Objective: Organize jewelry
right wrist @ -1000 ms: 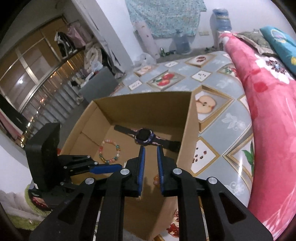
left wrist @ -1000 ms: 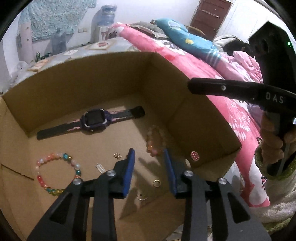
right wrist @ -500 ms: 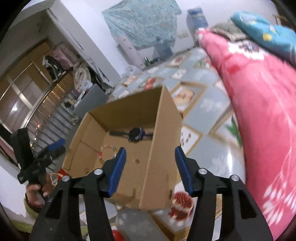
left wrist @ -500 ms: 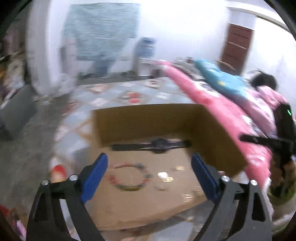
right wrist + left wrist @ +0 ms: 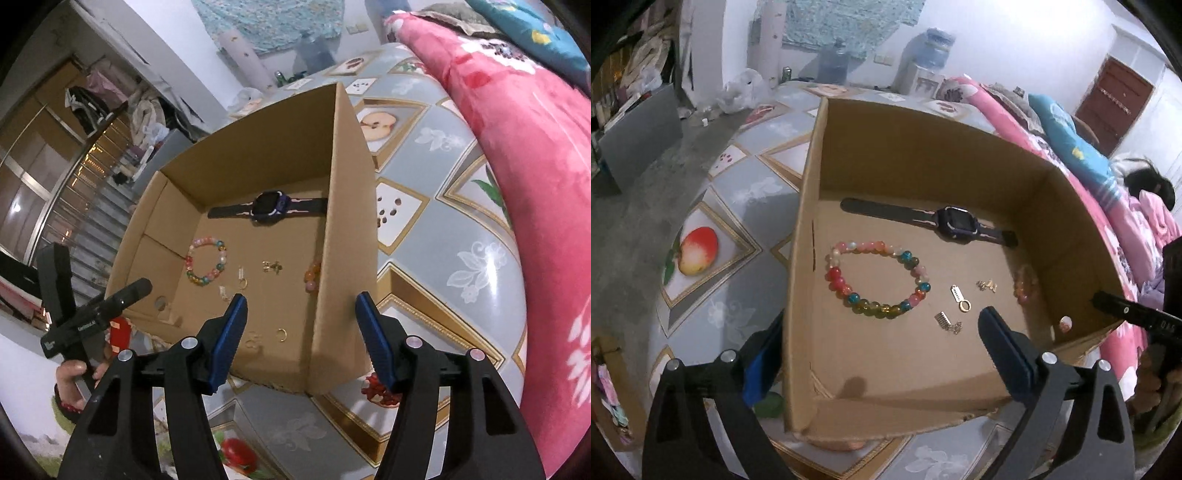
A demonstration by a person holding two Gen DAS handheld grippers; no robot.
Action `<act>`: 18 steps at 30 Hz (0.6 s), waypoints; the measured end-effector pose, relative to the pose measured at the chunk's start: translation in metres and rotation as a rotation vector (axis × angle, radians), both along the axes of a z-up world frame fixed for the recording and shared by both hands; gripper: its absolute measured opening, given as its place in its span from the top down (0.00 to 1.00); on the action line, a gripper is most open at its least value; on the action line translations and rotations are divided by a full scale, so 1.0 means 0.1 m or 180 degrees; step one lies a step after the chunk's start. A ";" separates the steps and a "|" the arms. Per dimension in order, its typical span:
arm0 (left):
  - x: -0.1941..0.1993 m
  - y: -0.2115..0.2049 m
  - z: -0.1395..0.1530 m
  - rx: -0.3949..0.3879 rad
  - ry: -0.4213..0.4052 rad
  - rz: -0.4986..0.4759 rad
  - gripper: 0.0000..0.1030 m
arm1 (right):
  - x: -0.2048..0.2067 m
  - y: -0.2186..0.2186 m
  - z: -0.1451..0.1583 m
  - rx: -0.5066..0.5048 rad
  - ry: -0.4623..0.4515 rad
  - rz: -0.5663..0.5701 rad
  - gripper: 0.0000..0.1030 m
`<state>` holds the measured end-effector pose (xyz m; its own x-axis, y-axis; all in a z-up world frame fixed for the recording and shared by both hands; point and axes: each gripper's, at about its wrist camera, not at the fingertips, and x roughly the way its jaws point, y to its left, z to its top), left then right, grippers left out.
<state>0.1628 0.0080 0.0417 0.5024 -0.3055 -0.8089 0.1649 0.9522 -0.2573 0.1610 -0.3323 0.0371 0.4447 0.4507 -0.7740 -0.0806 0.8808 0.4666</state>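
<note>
An open cardboard box (image 5: 905,155) (image 5: 351,184) holds the jewelry. Inside lie a dark purple watch (image 5: 955,223) (image 5: 267,205), a multicolour bead bracelet (image 5: 875,278) (image 5: 207,266), an orange-pink bead bracelet (image 5: 1023,286) (image 5: 312,277) by the right wall, and small gold earrings and charms (image 5: 960,301) (image 5: 271,266). My left gripper (image 5: 882,354) is open wide, straddling the box's left wall. My right gripper (image 5: 301,339) is open wide, straddling the box's right wall. Both are empty.
The box stands on a table with a grey fruit-print cloth (image 5: 746,192) (image 5: 443,229). A bed with a pink floral blanket (image 5: 535,166) lies on the right. The other gripper shows in each view (image 5: 1137,317) (image 5: 85,314).
Both grippers opened from nearly shut to wide and pulled back out of the box. The left one swung to the box's left wall, the right one to its right wall.
</note>
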 end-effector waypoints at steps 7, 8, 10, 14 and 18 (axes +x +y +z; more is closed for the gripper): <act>-0.17 0.03 0.03 -0.0115 0.0077 0.0057 0.08 | -0.13 -0.01 0.01 -0.0053 0.0057 -0.0036 0.44; -0.19 0.02 0.03 -0.0130 0.0104 0.0042 0.08 | -0.18 -0.02 0.02 -0.0063 0.0062 -0.0047 0.44; -0.32 0.02 0.05 -0.0182 0.0177 -0.0033 0.08 | -0.28 -0.05 0.02 -0.0059 0.0075 -0.0088 0.44; -0.58 0.00 0.05 -0.0238 0.0259 -0.0145 0.08 | -0.55 -0.15 0.01 0.0073 0.0089 -0.0168 0.44; -0.82 -0.06 0.05 -0.0149 0.0208 -0.0260 0.07 | -0.71 -0.19 -0.02 0.0139 0.0063 -0.0240 0.44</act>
<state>0.0810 0.0024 0.0463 0.4210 -0.3816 -0.8229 0.2229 0.9229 -0.3139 0.0898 -0.3511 0.0354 0.4636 0.4500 -0.7633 -0.0052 0.8628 0.5055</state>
